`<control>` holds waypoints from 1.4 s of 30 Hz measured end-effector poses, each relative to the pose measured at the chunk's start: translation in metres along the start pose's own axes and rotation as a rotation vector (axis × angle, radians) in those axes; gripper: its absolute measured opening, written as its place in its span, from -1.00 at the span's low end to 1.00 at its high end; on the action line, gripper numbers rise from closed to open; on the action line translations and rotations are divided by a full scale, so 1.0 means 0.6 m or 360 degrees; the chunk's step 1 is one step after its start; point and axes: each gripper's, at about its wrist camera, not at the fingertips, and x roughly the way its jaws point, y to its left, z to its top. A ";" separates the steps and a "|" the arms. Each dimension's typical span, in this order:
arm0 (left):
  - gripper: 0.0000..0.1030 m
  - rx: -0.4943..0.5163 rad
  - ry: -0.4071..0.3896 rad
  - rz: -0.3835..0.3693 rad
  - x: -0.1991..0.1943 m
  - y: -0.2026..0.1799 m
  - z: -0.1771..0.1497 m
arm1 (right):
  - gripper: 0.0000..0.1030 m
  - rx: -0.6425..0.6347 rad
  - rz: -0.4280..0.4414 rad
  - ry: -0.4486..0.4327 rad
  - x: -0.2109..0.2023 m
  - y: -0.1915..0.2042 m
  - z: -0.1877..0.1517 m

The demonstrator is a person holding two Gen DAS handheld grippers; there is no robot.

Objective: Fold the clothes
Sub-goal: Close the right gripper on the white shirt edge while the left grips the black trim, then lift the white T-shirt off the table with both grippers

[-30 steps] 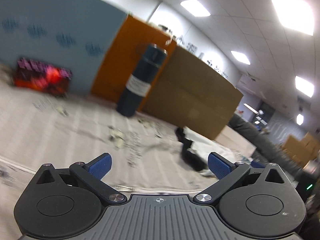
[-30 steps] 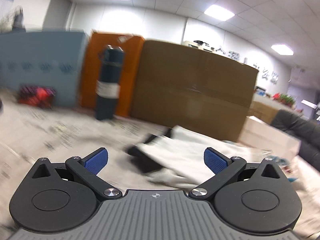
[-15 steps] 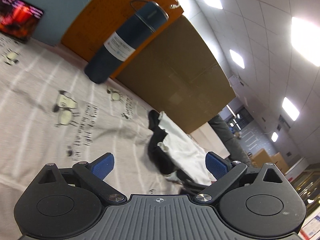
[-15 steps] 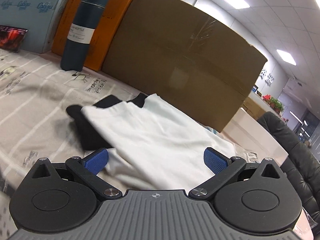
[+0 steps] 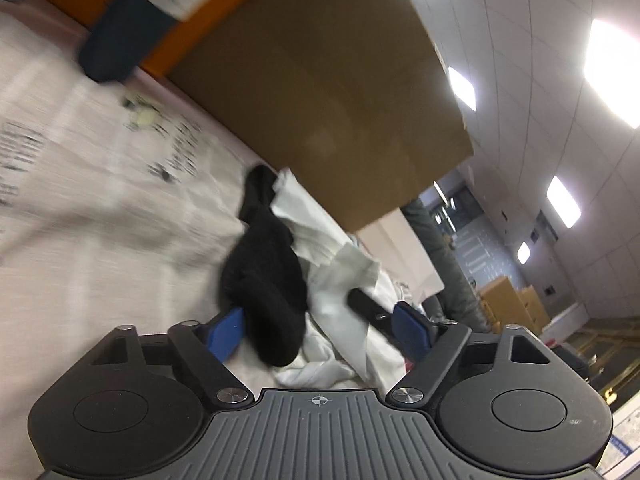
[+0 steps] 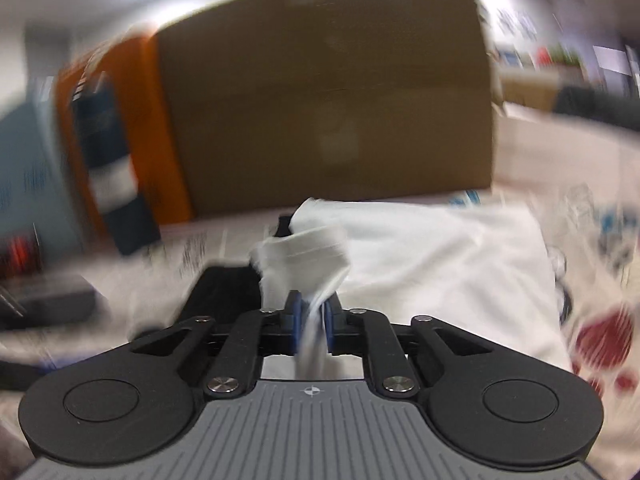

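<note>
A white garment [image 5: 340,276] with a black sleeve [image 5: 266,280] lies crumpled on the printed tablecloth [image 5: 80,208]. My left gripper [image 5: 320,330] is open, its blue pads on either side of the black sleeve and white cloth. In the right wrist view my right gripper [image 6: 310,322] is shut on a fold of the white garment [image 6: 440,252], which bunches up above the pads. Black fabric [image 6: 224,292] shows just left of it. The right gripper's dark finger shows in the left wrist view [image 5: 366,306], pressed into the white cloth.
A large cardboard box [image 5: 320,92] stands right behind the garment, with an orange box [image 6: 120,120] and a dark blue bottle [image 5: 132,28] to its left. A dark flat object [image 6: 44,300] lies at the left. A person in grey [image 5: 448,264] is beyond the table.
Both grippers moved in close to the garment. My right gripper went from open to shut on a fold of white cloth. My left gripper stayed open and now straddles the black sleeve.
</note>
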 end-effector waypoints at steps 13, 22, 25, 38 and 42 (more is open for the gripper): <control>-0.60 -0.0036 0.0028 0.0025 0.041 0.022 0.000 | 0.10 0.0058 0.0363 -0.0020 -0.030 -0.005 -0.002; -0.60 -0.0284 0.0030 -0.0135 0.046 0.060 0.019 | 0.21 -0.0492 0.0142 0.0113 -0.020 0.042 -0.020; -0.59 -0.0313 0.0026 -0.0161 0.048 0.064 0.021 | -0.16 -0.0470 0.0075 0.0144 0.005 0.042 -0.019; -0.94 0.0022 -0.0082 -0.0145 0.027 0.001 0.024 | -0.89 0.0083 0.0003 -0.0307 -0.052 0.016 0.072; -0.95 -0.0024 -0.0240 -0.0261 -0.026 -0.012 0.058 | -0.89 0.0225 -0.0046 -0.0502 -0.104 0.015 0.125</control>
